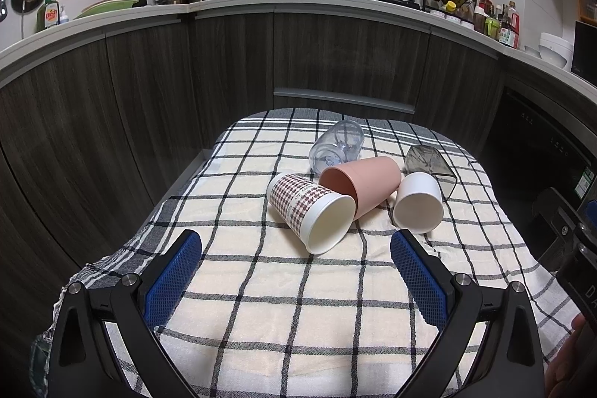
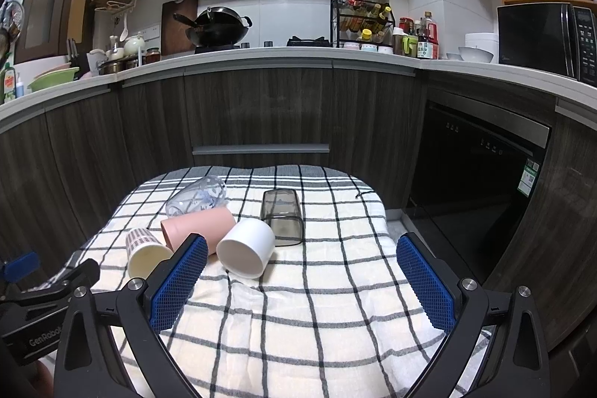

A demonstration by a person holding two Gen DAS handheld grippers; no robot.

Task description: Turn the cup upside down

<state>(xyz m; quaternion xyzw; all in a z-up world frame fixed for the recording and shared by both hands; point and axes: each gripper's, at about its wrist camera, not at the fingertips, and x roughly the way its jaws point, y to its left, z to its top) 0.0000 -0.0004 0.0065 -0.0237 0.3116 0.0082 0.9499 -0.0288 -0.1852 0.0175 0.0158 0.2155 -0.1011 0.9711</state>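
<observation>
We hold both grippers wide open and empty — left gripper (image 1: 296, 245), right gripper (image 2: 302, 248) — above the checked cloth (image 1: 280, 304), where five cups lie on their sides, the white cup (image 2: 246, 247) nearest.

Five cups (image 1: 311, 213) on sides, clustered, touching.

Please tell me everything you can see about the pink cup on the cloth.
The pink cup is plain, matte, plastic-looking, without handle. It lies on its side on the checked cloth, empty, mouth toward the left camera. It sits mid-cluster: the patterned cup touches its mouth side, the clear cup lies just behind, the white cup at its base end.
</observation>
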